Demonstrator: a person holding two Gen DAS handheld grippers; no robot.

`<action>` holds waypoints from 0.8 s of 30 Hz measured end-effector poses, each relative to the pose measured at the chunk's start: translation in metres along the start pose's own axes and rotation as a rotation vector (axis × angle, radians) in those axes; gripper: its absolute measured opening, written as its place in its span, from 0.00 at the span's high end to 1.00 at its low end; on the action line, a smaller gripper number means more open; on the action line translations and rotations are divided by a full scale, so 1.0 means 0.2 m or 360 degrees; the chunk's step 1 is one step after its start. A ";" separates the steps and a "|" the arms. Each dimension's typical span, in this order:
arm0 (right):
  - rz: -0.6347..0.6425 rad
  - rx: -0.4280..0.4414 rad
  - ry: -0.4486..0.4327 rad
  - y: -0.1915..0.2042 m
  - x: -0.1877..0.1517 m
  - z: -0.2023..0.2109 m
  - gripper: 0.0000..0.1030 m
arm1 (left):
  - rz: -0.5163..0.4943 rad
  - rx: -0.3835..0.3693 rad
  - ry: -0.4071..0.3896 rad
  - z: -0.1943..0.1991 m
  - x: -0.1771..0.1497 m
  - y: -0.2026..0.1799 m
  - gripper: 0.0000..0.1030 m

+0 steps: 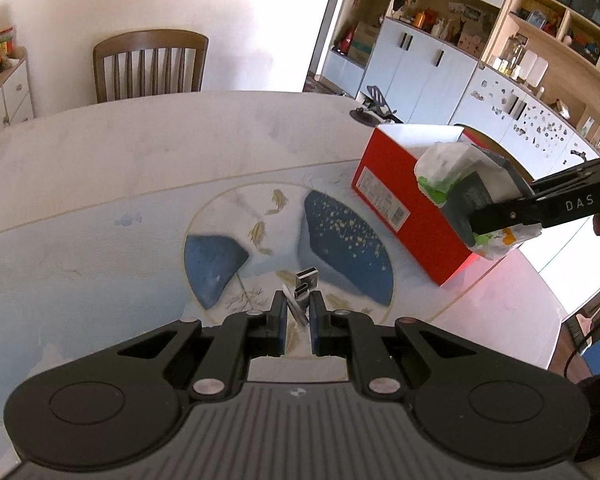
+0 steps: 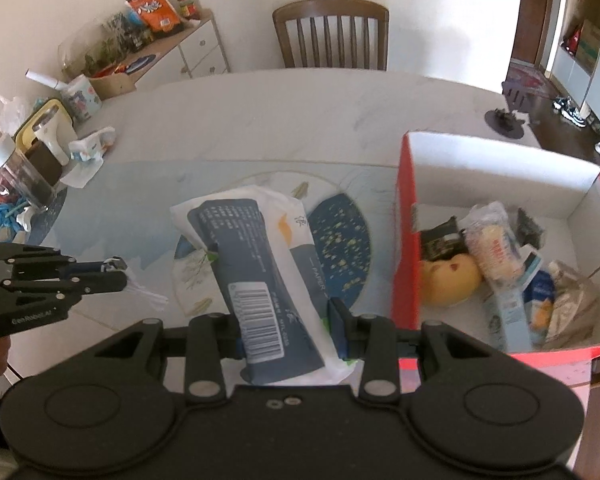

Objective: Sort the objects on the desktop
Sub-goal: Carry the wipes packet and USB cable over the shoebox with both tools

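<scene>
My left gripper (image 1: 298,307) is shut on a small silver USB adapter (image 1: 305,284) with a clear wrapper, held just above the patterned table mat (image 1: 100,248). It also shows in the right wrist view (image 2: 114,270) at the left. My right gripper (image 2: 286,320) is shut on a white and dark-grey tissue pack (image 2: 260,264), held above the mat left of the red box (image 2: 406,240). In the left wrist view the pack (image 1: 452,176) hangs over the box's near corner (image 1: 400,200). The box holds a yellow fruit (image 2: 450,280), snack packets (image 2: 496,244) and other items.
A wooden chair (image 2: 332,34) stands at the table's far side. Jars, a cup and crumpled tissues (image 2: 40,152) crowd the table's left edge. A sideboard with snacks (image 2: 152,8) stands behind. A small dark stand (image 2: 504,120) sits beyond the box. Cabinets (image 1: 460,60) line the right wall.
</scene>
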State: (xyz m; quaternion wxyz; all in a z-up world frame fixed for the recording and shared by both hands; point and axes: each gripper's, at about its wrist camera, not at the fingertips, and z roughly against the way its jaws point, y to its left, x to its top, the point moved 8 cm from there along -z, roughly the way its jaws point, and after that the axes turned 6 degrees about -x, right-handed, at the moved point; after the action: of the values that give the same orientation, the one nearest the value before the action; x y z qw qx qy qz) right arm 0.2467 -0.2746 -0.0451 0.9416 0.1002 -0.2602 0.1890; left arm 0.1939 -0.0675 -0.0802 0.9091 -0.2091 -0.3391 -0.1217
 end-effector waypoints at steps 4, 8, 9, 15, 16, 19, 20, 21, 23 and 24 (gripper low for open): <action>-0.0007 -0.0015 -0.0032 -0.07 0.02 0.04 0.64 | -0.0026 -0.0015 -0.0016 0.00 0.07 -0.06 0.90; -0.0041 -0.0039 -0.0054 -0.17 0.02 0.07 0.64 | -0.0062 -0.0047 -0.0033 -0.02 0.15 -0.15 0.90; -0.0050 -0.0046 -0.0059 -0.20 0.02 0.08 0.64 | -0.0071 -0.0059 -0.0036 -0.03 0.17 -0.17 0.90; -0.0097 -0.0109 -0.0079 -0.39 0.00 0.13 0.64 | -0.0140 -0.0135 -0.0042 -0.14 0.30 -0.35 0.90; -0.0111 -0.0119 -0.0072 -0.43 0.00 0.14 0.64 | -0.0155 -0.0147 -0.0043 -0.16 0.32 -0.38 0.90; -0.0132 -0.0161 -0.0053 -0.54 -0.02 0.15 0.64 | -0.0190 -0.0189 -0.0045 -0.22 0.38 -0.48 0.90; -0.0137 -0.0173 -0.0047 -0.58 -0.02 0.15 0.64 | -0.0199 -0.0205 -0.0046 -0.24 0.40 -0.52 0.90; -0.0142 -0.0187 -0.0045 -0.62 -0.02 0.15 0.64 | -0.0207 -0.0223 -0.0045 -0.26 0.42 -0.55 0.90; -0.0150 -0.0222 -0.0044 -0.70 -0.02 0.16 0.64 | -0.0231 -0.0251 -0.0045 -0.29 0.47 -0.62 0.90; -0.0151 -0.0237 -0.0044 -0.73 -0.02 0.16 0.64 | -0.0243 -0.0266 -0.0044 -0.31 0.48 -0.66 0.90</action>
State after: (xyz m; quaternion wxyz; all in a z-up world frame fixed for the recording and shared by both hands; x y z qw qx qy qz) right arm 0.2891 -0.4179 -0.0324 0.9506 0.0447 -0.2814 0.1228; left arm 0.2536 -0.2203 -0.0195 0.8718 -0.2594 -0.3553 -0.2157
